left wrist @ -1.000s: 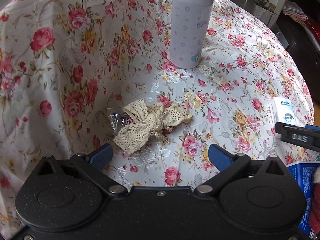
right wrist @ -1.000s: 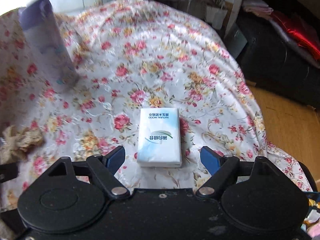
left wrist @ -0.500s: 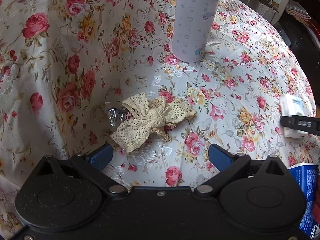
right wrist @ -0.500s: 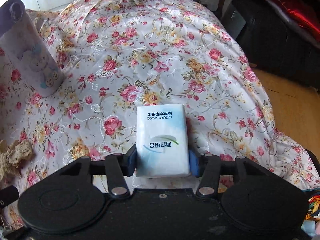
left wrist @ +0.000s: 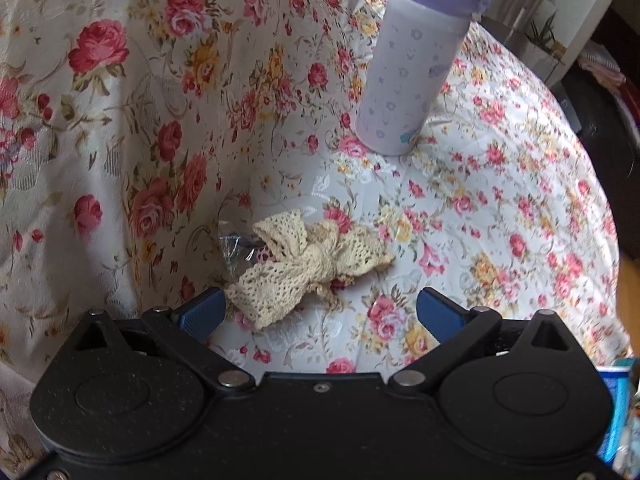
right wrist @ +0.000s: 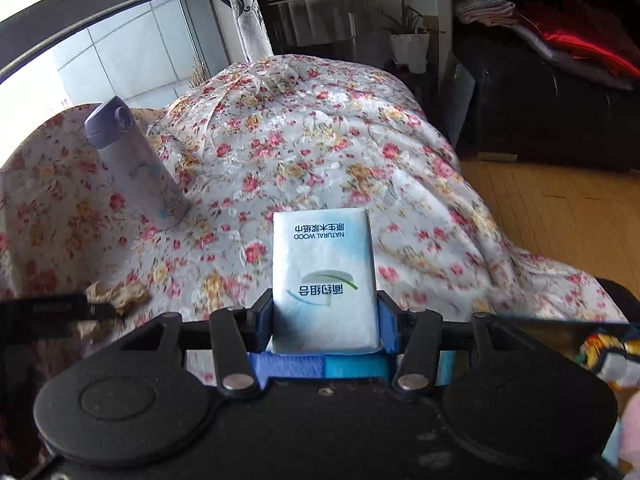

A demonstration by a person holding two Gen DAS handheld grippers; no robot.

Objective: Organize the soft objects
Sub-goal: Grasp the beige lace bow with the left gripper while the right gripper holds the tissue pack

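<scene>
A cream lace bow (left wrist: 308, 266) lies on the floral cloth (left wrist: 500, 208), just ahead of my left gripper (left wrist: 320, 312), which is open with the bow's near end between its blue fingertips. The bow also shows in the right wrist view (right wrist: 120, 294) at the left. My right gripper (right wrist: 325, 320) is shut on a white-and-blue tissue pack (right wrist: 324, 280) and holds it lifted above the cloth.
A lilac bottle (left wrist: 412, 60) stands upright on the cloth behind the bow; it also shows in the right wrist view (right wrist: 136, 164). A crinkled clear wrapper (left wrist: 236, 248) lies beside the bow. The cloth rises steeply at the left. A dark sofa (right wrist: 560, 112) and wood floor (right wrist: 560, 216) lie to the right.
My right gripper closed on the tissue pack and lifted it off the cloth. My left gripper edged closer to the lace bow and stayed open.
</scene>
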